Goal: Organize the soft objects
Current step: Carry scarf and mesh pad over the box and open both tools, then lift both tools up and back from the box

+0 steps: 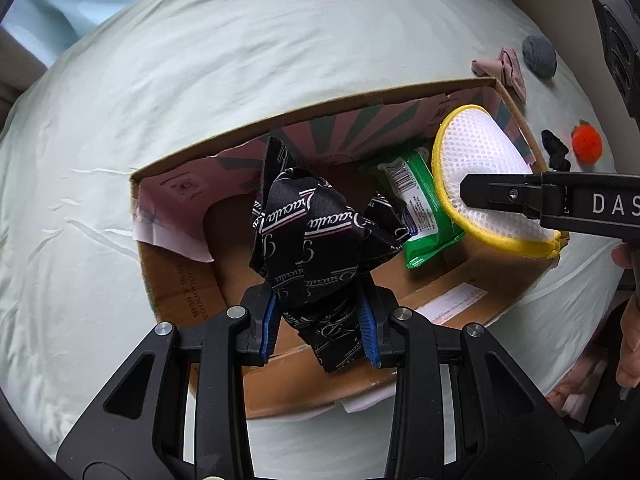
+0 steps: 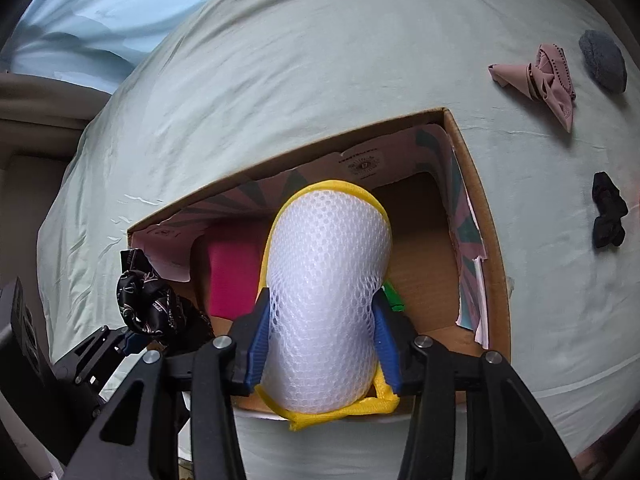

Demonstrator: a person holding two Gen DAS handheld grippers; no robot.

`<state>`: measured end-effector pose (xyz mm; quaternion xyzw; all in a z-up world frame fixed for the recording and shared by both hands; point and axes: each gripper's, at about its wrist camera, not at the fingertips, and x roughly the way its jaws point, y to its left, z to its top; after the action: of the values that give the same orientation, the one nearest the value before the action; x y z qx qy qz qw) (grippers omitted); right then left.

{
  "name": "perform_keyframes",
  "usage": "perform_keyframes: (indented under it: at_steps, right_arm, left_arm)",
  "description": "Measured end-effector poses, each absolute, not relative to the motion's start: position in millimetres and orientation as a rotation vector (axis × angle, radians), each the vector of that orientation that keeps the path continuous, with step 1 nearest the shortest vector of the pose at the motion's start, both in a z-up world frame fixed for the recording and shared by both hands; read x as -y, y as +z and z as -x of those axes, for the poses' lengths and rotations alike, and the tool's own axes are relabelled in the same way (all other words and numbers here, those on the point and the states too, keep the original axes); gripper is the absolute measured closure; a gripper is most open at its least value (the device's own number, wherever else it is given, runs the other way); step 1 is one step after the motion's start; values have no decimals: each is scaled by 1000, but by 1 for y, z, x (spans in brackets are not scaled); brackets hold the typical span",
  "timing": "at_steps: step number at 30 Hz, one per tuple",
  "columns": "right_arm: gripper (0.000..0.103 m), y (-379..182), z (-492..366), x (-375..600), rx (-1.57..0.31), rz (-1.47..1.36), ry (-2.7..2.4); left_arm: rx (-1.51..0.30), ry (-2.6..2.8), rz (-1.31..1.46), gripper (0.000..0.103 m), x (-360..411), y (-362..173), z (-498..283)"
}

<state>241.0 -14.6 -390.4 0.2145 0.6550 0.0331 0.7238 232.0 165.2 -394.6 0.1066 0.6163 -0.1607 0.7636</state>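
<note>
An open cardboard box [image 1: 180, 280] lies on a pale green sheet. My left gripper [image 1: 318, 312] is shut on a crumpled black scarf with white lettering [image 1: 304, 224], held over the box's near left part. My right gripper [image 2: 322, 320] is shut on a white mesh pouch with yellow trim [image 2: 328, 248], over the box's [image 2: 480, 216] near edge. In the left wrist view that pouch [image 1: 480, 152] hangs at the box's right end, with a finger of the right gripper [image 1: 500, 196] across it. Inside the box lie a green wipes pack [image 1: 420, 208] and a pink item [image 2: 232, 272].
On the sheet [image 1: 200, 80] right of the box lie a pink cloth [image 2: 540, 80], a grey ball [image 2: 602, 60], a black lump [image 2: 608, 210] and an orange pompom [image 1: 586, 142]. A person's hand [image 1: 630, 320] shows at the right edge. A blue cloth [image 2: 100, 12] lies beyond the sheet.
</note>
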Motion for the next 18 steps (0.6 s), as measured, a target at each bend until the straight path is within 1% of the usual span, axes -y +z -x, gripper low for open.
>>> perform_keyframes:
  at_steps: [1,3,4,5,6,7,8,9,18]
  right_arm:
    - [58,-394,-242,15,-1450,-480,77]
    - [48,-397,-243,17,-1446,-493,76]
    - [43,-399,-244,19,-1441,-502,76]
    - [32,-401,-245,19,-1435,-506,75]
    - [22,-401,-247,20,-1423,-502,72]
    - [17,-401,-247,20,-1411,-484,71]
    - [9,-400,-249,20,-1405,-468,71]
    - [6,-399,-249,20,-1403,-451,76]
    - [6,-388,-239,19,-1379,-415,126]
  left_arm:
    - [-1345,-350,-241,73,-164,-399,-234]
    - [-1353,-356,-251,69,-163,-404,-237]
    - [-1348,-355,-250,56,-163,-405,-239]
    - [-1347,-360,-246,26,-162,-406,-241]
    - [-1349,-368,-241,9,-162,-406,-242]
    - [-1349,-361,-244,0,-162,-407,-243]
    - [-1344,-351,-246,0,-162,-407,-244]
    - [-1344,-351,-241,0,-163,-406,-245]
    - [-1379,-331,-192,0,-170,-405,-241]
